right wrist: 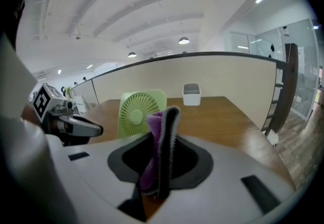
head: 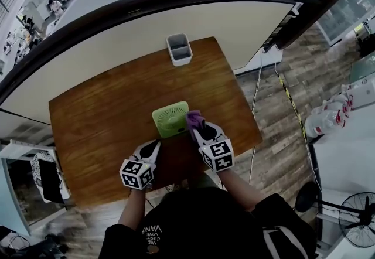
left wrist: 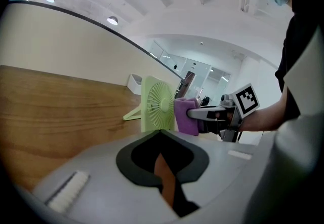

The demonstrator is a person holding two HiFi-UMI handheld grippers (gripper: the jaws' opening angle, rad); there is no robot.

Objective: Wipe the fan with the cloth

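Note:
A small light-green fan (head: 170,120) stands upright on the wooden table (head: 105,117). My right gripper (head: 197,125) is shut on a purple cloth (head: 194,116) that sits at the fan's right edge. In the right gripper view the cloth (right wrist: 158,139) stands folded between the jaws, with the fan (right wrist: 137,111) just behind it. The left gripper view has the fan (left wrist: 158,104) side-on and the cloth (left wrist: 186,115) against its right side, held by the right gripper (left wrist: 196,114). My left gripper (head: 154,146) is shut and empty, low on the table to the fan's near left.
A white rectangular container (head: 179,50) stands at the table's far edge, behind the fan. A curved partition wall (head: 176,12) runs behind the table. A cable (head: 258,85) hangs to the floor at the right, and a black standing fan (head: 357,217) is at the lower right.

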